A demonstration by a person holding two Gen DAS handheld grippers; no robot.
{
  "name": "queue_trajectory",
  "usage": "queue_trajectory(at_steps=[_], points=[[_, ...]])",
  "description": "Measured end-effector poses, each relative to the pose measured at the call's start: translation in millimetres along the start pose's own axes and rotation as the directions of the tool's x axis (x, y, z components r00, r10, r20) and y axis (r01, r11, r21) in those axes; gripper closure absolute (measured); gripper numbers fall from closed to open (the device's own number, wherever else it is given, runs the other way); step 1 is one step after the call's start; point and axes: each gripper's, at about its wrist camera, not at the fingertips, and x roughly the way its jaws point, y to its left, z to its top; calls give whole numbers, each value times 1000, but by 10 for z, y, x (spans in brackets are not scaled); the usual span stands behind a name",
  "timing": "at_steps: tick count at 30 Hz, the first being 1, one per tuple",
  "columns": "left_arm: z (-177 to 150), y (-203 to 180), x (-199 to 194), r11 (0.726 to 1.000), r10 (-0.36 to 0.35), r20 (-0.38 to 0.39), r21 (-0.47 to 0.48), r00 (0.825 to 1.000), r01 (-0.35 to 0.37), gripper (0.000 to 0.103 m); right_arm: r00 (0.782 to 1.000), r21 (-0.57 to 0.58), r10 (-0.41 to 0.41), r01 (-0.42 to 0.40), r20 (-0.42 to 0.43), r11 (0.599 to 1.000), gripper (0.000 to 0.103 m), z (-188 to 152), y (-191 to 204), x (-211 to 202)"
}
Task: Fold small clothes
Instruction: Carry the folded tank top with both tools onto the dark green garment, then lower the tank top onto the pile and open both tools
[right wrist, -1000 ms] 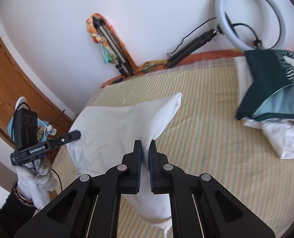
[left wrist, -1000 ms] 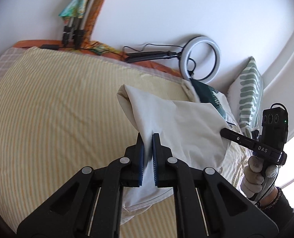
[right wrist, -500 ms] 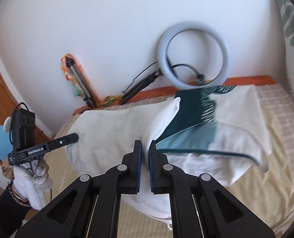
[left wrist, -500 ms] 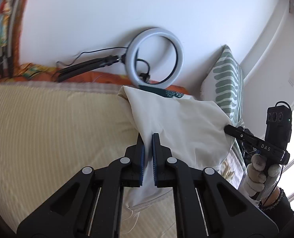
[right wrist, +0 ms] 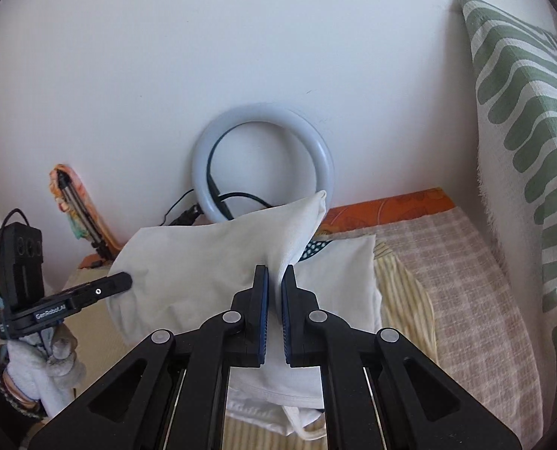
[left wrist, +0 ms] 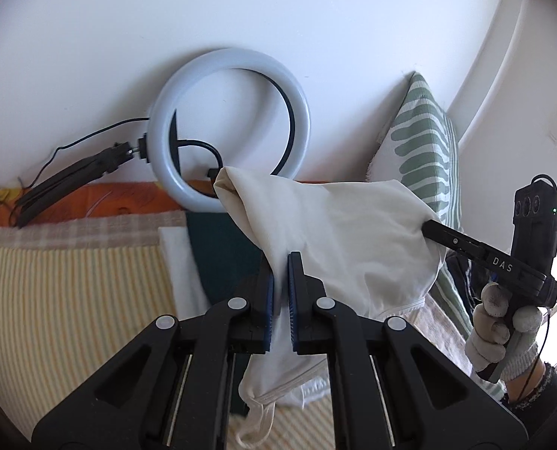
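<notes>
Garment [left wrist: 338, 232] pinched between both claws

Carried across the bed [left wrist: 72, 292] toward the ring light [left wrist: 228, 127]: cloth [left wrist: 338, 240], clamped in both grippers [left wrist: 280, 262] [right wrist: 274, 275], now hanging above the folded pile [right wrist: 344, 281] before that light.

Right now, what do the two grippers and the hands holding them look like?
Both the left gripper and the right gripper are matte black linkages with silver pivot rivets and blue ribbed pads. Each carries a black camera box with a thin looped cable. The right one is marked "DAS", the left "GenRobot.AI". Both hands wear worn white knit gloves; the left wrist shows bracelets.
</notes>
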Motion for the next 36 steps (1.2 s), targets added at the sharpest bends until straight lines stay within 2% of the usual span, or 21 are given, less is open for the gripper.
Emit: queue_trajectory(at_steps=[3, 7, 9, 11, 12, 14, 18, 21, 23, 25, 29, 31, 36], points=[[-6, 39, 267, 1000, 25, -10, -17, 1000, -25, 98, 1000, 20, -27, 27, -10, 999, 98, 19, -211, 231], [-107, 126, 621, 989, 149, -54, 18, 987, -148, 98, 997, 14, -52, 53, -63, 998, 98, -87, -381, 550], [-165, 173, 757, 977, 213, -95, 42, 972, -210, 98, 982, -43, -144, 140, -123, 989, 97, -173, -361, 772], [-219, 206, 791, 973, 231, -104, 44, 967, -228, 98, 960, -72, -229, 220, -161, 973, 96, -228, -377, 895], [-241, 199, 769, 970, 242, -92, 56, 966, -238, 98, 955, -72, -246, 237, -167, 969, 96, -253, -389, 916], [-284, 145, 714, 959, 276, -69, 92, 959, -269, 98, 960, -62, -240, 233, -148, 971, 96, -283, -417, 878], [-340, 3, 531, 954, 279, -10, 117, 960, -276, 98, 963, -68, -254, 248, -94, 966, 96, -325, -305, 695], [-320, -121, 506, 956, 258, -4, 147, 966, -255, 98, 976, -107, -209, 203, -56, 973, 96, -389, -139, 571], [-333, -185, 564, 958, 241, -30, 169, 970, -233, 98, 981, -130, -172, 160, -86, 978, 96, -435, -61, 606], [-386, -203, 684, 955, 241, -79, 194, 967, -223, 98, 974, -162, -186, 165, -126, 973, 96, -492, -28, 712], [-550, -162, 811, 934, 292, -114, 245, 950, -258, 98, 950, -187, -243, 207, -196, 960, 96, -659, -71, 836], [-617, -87, 816, 932, 308, -129, 238, 943, -272, 98, 943, -190, -256, 218, -210, 957, 96, -711, -84, 841], [-672, -30, 582, 928, 323, -116, 235, 939, -290, 97, 945, -168, -260, 229, -197, 959, 96, -719, -12, 680]])
